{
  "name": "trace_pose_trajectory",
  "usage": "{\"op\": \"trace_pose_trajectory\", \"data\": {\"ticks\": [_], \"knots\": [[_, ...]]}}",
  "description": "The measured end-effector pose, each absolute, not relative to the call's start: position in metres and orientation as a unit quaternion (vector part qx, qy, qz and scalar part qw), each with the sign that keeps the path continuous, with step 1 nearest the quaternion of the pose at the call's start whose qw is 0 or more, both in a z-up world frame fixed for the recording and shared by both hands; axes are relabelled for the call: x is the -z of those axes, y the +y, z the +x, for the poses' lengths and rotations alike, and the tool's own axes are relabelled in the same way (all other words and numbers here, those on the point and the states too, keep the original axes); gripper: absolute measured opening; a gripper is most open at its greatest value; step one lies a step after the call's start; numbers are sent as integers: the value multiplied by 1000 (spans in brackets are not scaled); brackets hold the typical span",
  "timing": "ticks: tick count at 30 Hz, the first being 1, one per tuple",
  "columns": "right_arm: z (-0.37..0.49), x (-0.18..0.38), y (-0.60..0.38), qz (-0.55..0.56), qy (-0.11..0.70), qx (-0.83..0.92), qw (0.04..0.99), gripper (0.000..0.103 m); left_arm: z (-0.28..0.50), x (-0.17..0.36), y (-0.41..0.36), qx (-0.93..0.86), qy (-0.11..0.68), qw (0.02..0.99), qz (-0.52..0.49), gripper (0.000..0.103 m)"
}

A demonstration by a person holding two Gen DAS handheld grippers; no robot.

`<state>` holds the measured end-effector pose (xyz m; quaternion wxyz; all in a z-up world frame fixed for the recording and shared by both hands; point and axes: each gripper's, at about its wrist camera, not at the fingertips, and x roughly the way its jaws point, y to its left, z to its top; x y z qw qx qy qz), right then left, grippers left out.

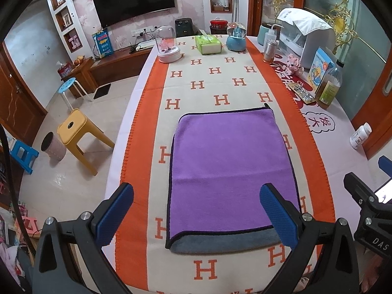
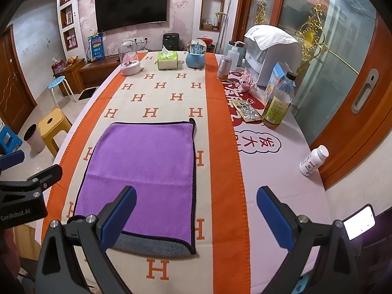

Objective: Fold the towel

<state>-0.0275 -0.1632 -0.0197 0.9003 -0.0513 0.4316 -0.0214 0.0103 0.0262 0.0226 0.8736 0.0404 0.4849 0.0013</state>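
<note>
A purple towel (image 1: 230, 161) with a dark hem lies folded on the orange and cream H-patterned table runner (image 1: 196, 85); its grey underside shows as a strip along the near edge (image 1: 220, 243). It also shows in the right wrist view (image 2: 144, 169). My left gripper (image 1: 196, 210) is open and empty, held above the towel's near left part. My right gripper (image 2: 196, 213) is open and empty, above the towel's near right corner. Each gripper's body shows at the edge of the other's view.
At the far end stand a glass dome (image 1: 166, 46), a green tissue box (image 1: 208, 44) and a blue snow globe (image 1: 236, 38). On the right are an oil bottle (image 2: 278, 103), a white pill bottle (image 2: 313, 160), a can (image 2: 224, 67) and a white appliance (image 2: 272, 54). Stools (image 1: 76, 129) stand left of the table.
</note>
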Motion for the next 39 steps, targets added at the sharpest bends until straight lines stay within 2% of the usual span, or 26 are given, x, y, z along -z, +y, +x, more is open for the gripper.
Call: {"op": "trace_pose_trajectory", "data": {"ticks": [8, 21, 26, 30, 37, 39], "knots": [[-25, 41, -161, -69, 448, 11, 891, 95, 15, -5, 38, 2, 501, 864, 43, 102], [-23, 102, -169, -89, 500, -22, 861, 87, 13, 62, 66, 60, 544, 835, 57, 102], [-23, 128, -175, -75, 527, -75, 843, 83, 9, 98, 75, 90, 574, 810, 77, 93], [-26, 145, -175, -81, 541, -121, 828, 75, 4, 121, 81, 126, 593, 792, 71, 84], [-26, 168, -179, -61, 573, -177, 798, 66, -3, 135, 83, 188, 592, 780, 74, 82], [-24, 172, -182, -50, 580, -187, 791, 63, -3, 136, 83, 206, 594, 774, 75, 76]]}}
